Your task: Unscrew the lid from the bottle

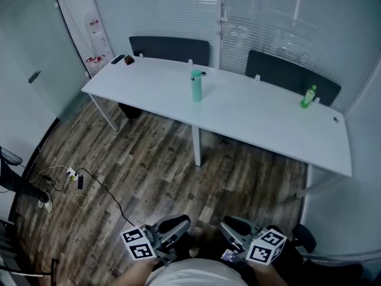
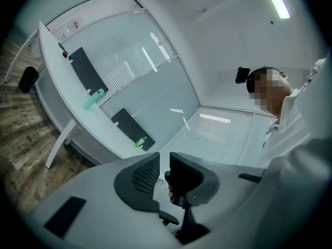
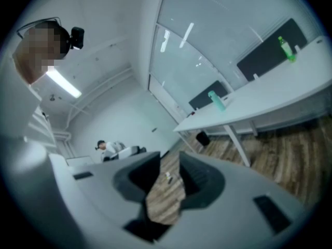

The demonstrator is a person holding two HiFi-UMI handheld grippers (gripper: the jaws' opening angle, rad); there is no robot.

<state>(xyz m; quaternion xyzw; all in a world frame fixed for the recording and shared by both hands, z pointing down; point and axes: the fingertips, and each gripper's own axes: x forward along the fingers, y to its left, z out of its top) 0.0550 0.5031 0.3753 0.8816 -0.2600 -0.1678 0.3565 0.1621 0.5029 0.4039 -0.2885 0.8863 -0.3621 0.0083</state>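
A teal bottle (image 1: 196, 86) with its lid on stands upright near the middle of the long white table (image 1: 256, 121). It also shows small in the left gripper view, as the teal bottle (image 2: 94, 98), and in the right gripper view (image 3: 216, 100). Both grippers are held low and close to my body, far from the table. My left gripper (image 1: 174, 226) has a narrow gap between its jaws and nothing in it (image 2: 164, 173). My right gripper (image 1: 237, 227) is open and empty, with bare floor showing between its jaws (image 3: 170, 173).
A small green bottle (image 1: 308, 96) stands near the table's right end. Two dark chairs (image 1: 169, 47) sit behind the table. Small dark items (image 1: 122, 59) lie at its far left corner. A power strip with cables (image 1: 71, 174) lies on the wooden floor.
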